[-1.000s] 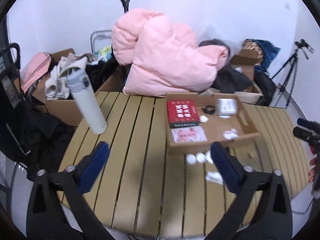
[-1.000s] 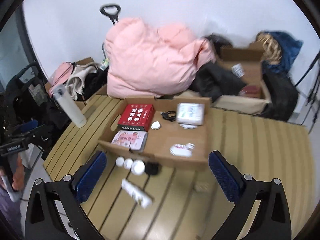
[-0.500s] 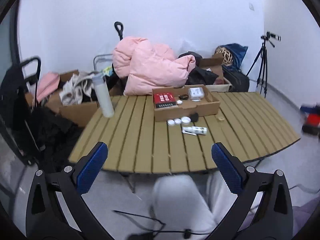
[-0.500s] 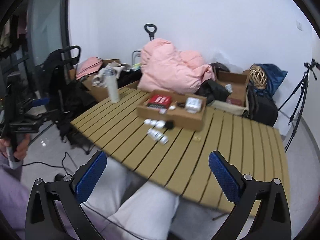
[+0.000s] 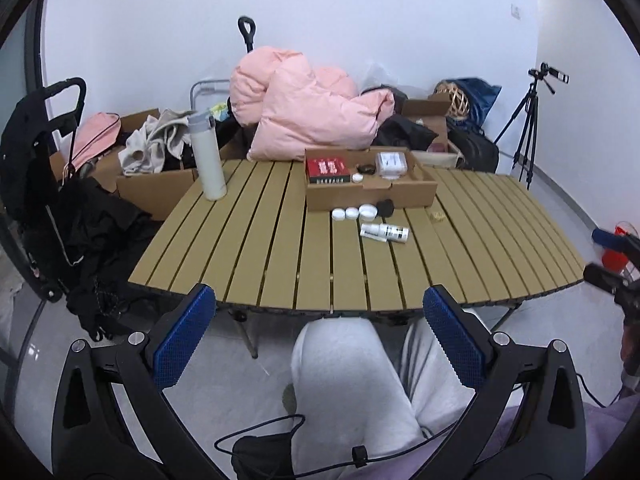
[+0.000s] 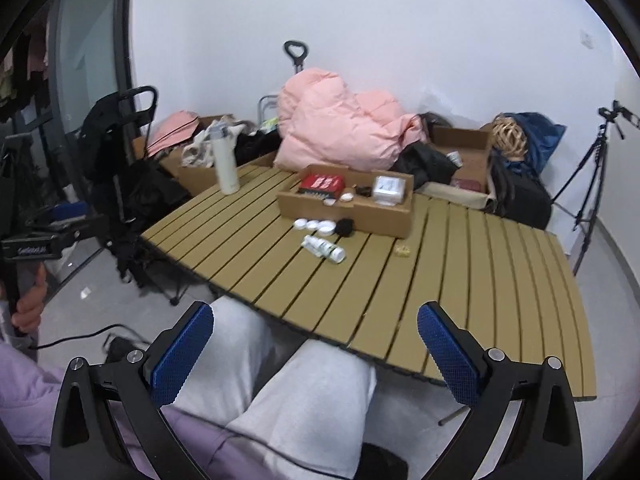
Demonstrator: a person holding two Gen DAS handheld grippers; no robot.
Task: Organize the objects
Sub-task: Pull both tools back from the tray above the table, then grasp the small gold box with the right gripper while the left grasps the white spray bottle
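A pink duvet is heaped behind the tabletop, against the white wall. A tripod stands in the right corner. A black cart sits at left beside boxes of clothes.

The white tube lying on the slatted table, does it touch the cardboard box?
Apart. In the left wrist view, the white tube lies nearer than the cardboard box, with bare table slats between them.
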